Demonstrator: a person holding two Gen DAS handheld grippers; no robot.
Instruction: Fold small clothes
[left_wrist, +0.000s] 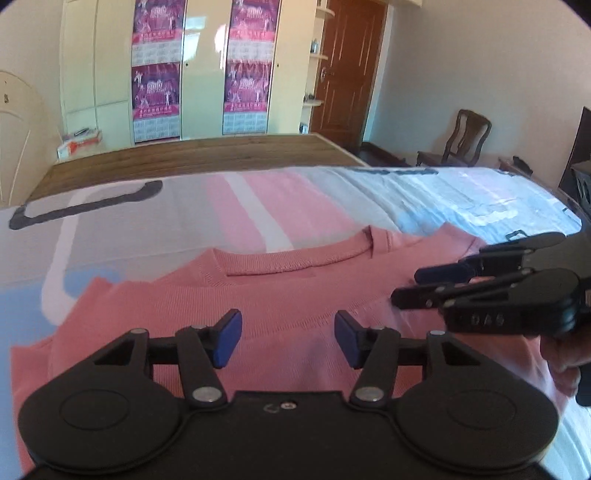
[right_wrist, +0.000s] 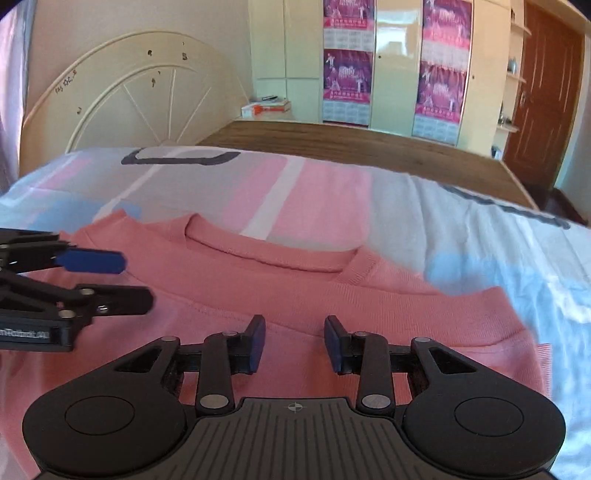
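A bedroom in a private home: a bed (right_wrist: 461, 236) spread with a pastel patchwork cover stands before a cream arched headboard (right_wrist: 140, 96). Behind it, a cream built-in wardrobe (left_wrist: 207, 66) carries magenta poster calendars (left_wrist: 157, 70) on its doors. A brown panelled door (left_wrist: 351, 66) closes the far corner, and a carved wooden chair (left_wrist: 461, 140) waits by the wall.
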